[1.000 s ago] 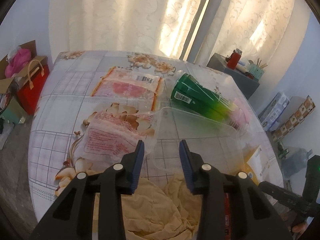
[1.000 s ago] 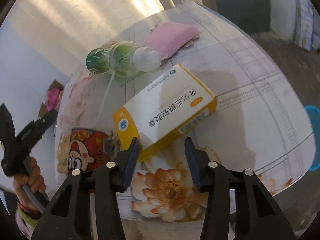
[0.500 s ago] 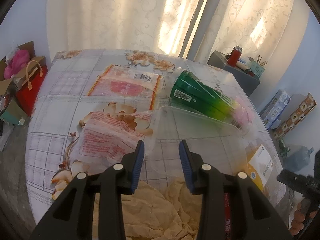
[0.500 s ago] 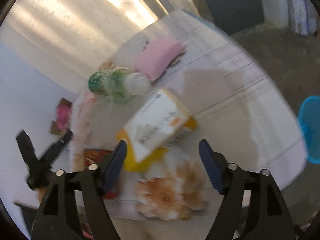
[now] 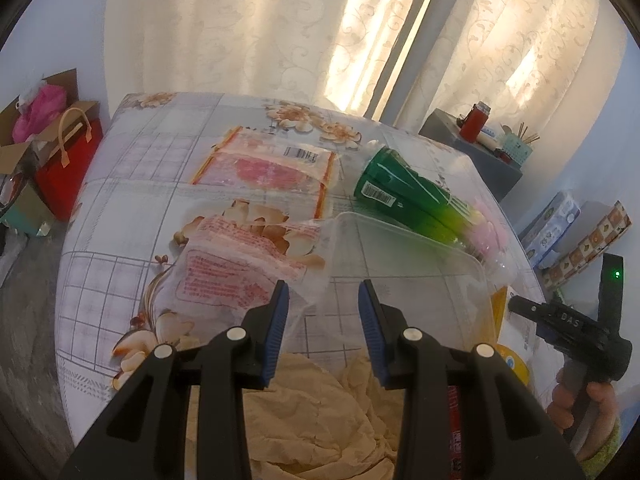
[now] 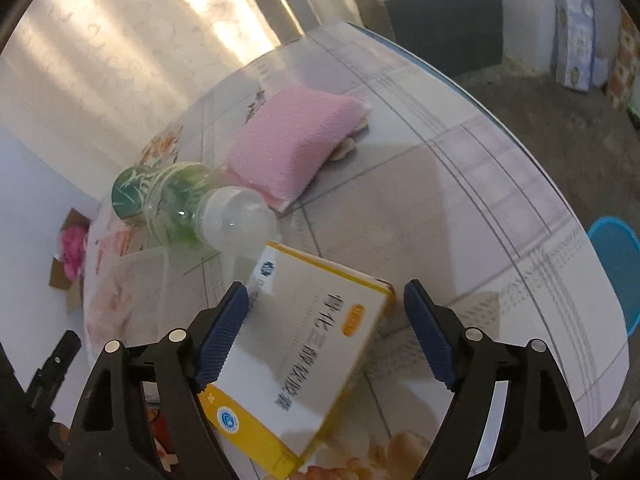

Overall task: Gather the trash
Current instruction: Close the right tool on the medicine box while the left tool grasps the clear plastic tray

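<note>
Litter lies on a flowered table point(image 5: 120, 264). My left gripper point(image 5: 322, 292) hangs open over crumpled tan paper point(image 5: 320, 412), with nothing between its pads. Beyond it are a clear plastic tub point(image 5: 404, 264), a clear wrapper with pink print point(image 5: 224, 276), an orange-edged wrapper point(image 5: 268, 168) and a green bottle point(image 5: 404, 200) on its side. My right gripper point(image 6: 326, 292) stands over a yellow and white box point(image 6: 308, 352); its jaws are opening, the box lies between them, and the pads do not press it. Behind the box lie the bottle point(image 6: 192, 204) and a pink sponge point(image 6: 296, 144).
A blue tub point(image 6: 620, 264) stands on the floor past the table's right edge. A grey cabinet point(image 6: 436, 20) and stacked boxes point(image 5: 560, 228) are at the back right. A red bag point(image 5: 68, 160) and cartons sit on the floor at left. A hand point(image 5: 592, 404) holds the right gripper.
The right gripper's jaws have spread wide and it has moved forward over the yellow box, which now lies between them. The left gripper has stayed put.
</note>
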The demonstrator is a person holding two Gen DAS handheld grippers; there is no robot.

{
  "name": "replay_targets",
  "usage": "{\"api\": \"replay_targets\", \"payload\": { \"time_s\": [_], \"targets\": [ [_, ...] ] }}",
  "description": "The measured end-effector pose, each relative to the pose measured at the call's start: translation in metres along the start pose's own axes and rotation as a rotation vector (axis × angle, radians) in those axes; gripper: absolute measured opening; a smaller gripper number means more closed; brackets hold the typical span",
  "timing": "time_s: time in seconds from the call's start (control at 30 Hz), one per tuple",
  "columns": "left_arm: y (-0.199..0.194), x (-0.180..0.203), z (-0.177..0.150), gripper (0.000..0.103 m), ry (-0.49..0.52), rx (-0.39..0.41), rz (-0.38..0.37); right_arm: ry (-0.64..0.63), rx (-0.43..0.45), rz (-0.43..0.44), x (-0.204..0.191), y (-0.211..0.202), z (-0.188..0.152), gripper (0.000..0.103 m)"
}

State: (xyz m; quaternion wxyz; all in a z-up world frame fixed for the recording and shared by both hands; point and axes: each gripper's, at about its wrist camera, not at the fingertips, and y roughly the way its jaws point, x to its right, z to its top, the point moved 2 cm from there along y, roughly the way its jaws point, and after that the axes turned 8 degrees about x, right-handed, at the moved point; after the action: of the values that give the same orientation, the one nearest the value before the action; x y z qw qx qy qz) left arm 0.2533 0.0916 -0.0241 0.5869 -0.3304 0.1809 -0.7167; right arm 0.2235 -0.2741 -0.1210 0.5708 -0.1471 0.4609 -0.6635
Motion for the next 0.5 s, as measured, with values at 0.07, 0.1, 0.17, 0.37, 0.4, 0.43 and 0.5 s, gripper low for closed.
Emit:
{"api": "replay_targets", "payload": {
  "time_s": [0.07,0.1,0.17,0.37,0.4,0.43,0.5],
  "targets": [
    [0.000,0.000,-0.001,0.035,0.001,-0.002,-0.002,-0.049,-0.004,-0.013,-0.007,0.002,0.000,0.080],
    [0.000,0.001,-0.001,0.035,0.004,-0.004,-0.003,-0.083,-0.005,-0.019,-0.012,0.004,-0.002,0.083],
    [0.001,0.000,-0.002,0.035,0.010,-0.005,-0.004,-0.160,-0.024,-0.015,-0.019,0.007,-0.003,0.087],
    [0.003,-0.001,-0.002,0.035,0.023,-0.014,0.001,-0.419,-0.014,-0.014,-0.034,0.003,-0.007,0.088],
    [0.003,0.000,-0.003,0.035,0.026,-0.015,-0.001,-0.469,-0.012,-0.020,-0.036,0.000,-0.009,0.088],
    [0.002,0.000,-0.003,0.035,0.033,-0.017,-0.004,-0.524,-0.004,-0.035,-0.037,-0.002,-0.009,0.088],
    [0.002,0.002,-0.003,0.035,0.047,-0.020,-0.005,-0.592,0.015,-0.054,-0.036,-0.006,-0.007,0.088]
  ]
}}
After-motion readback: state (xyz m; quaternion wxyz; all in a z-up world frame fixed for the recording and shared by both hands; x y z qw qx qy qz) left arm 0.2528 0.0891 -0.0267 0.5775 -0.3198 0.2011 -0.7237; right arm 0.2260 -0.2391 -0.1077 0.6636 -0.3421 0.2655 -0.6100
